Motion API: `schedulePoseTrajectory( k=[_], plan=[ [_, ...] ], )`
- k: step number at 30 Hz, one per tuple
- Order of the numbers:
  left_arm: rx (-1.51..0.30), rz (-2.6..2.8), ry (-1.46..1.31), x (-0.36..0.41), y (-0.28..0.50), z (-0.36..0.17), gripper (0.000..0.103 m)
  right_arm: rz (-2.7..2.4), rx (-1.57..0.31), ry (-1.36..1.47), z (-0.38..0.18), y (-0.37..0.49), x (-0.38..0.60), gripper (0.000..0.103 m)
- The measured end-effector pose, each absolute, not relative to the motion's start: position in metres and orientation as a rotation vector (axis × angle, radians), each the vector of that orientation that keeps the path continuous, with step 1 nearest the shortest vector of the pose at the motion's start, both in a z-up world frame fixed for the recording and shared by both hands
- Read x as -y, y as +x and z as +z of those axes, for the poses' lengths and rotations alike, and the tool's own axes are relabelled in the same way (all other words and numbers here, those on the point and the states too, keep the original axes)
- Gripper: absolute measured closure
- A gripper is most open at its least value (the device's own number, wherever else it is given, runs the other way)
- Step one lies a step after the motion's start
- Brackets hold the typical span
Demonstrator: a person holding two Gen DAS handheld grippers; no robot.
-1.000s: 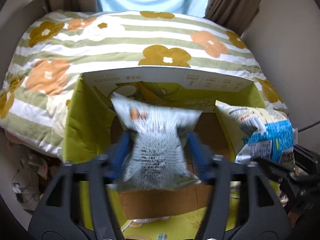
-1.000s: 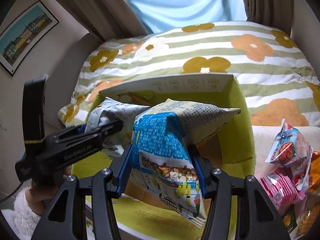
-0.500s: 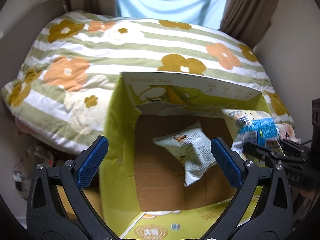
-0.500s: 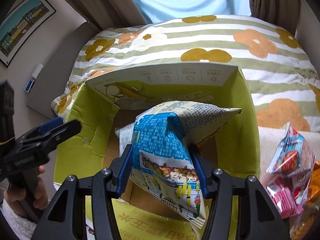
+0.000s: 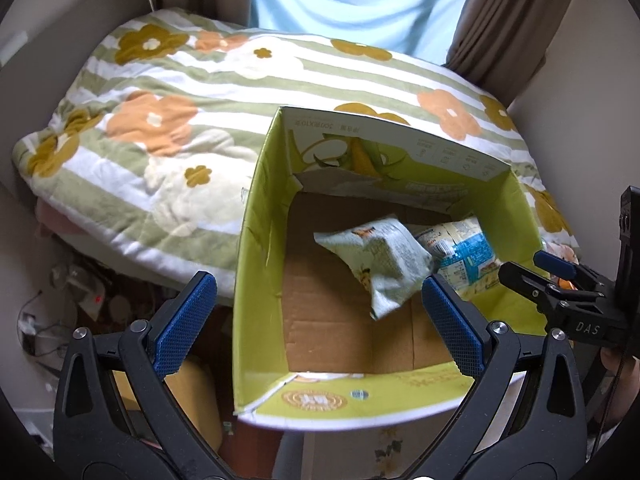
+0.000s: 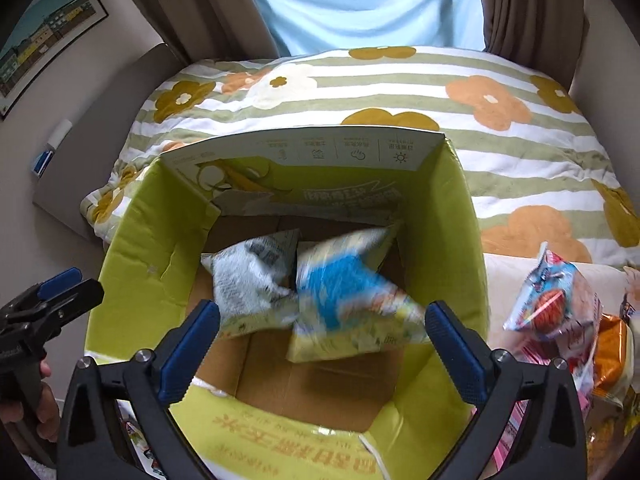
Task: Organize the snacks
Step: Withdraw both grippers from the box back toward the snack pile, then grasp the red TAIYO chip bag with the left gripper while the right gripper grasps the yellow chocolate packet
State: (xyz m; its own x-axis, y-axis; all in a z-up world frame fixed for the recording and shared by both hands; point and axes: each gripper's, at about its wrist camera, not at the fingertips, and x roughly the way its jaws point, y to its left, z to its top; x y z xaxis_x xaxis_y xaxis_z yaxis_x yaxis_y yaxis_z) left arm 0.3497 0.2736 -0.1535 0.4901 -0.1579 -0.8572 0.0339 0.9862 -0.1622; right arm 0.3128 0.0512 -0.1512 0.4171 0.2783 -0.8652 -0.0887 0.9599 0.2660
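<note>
An open green cardboard box stands against the bed. On its brown floor lies a white-grey snack bag. Beside it to the right, a blue-and-yellow snack bag shows blurred, dropping onto the box floor. My right gripper hangs over the box's near edge with its jaws opening; the blue bag is below them and the pads do not press it. My left gripper stands open and empty above the box's near left corner.
A striped quilt with flowers covers the bed behind the box. Several more snack packets are piled to the right of the box. Cables and clutter lie on the floor at the left. Curtains hang at the back.
The left gripper opened, let the white-grey bag fall into the box and drew back to the left. The right gripper has just opened and the blue bag dropped from it.
</note>
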Motion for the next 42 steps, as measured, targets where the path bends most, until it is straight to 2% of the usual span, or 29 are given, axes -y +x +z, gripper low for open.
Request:
schedulePoseTrajectory(
  k=[11,23,33,42],
  plan=[
    [-0.944,-0.175,-0.077,-0.26,0.312,-0.115,0.001,0.199,-1.061,0.225,-0.118,0.273,-0.052,0.001],
    [-0.93,-0.319,-0.053,-0.205,0.283,-0.105,0.001,0.084,-1.013,0.269,-0.087,0.22,-0.008,0.001],
    [-0.934,-0.399,-0.022,-0.095,0.241,-0.102,0.001,0.002,-0.983,0.306,-0.077,0.167,0.089,0.001],
    [-1.007,-0.443,-0.023,0.019,0.189,-0.121,0.001,-0.045,-0.997,0.243,-0.076,0.116,0.2,0.001]
  ],
)
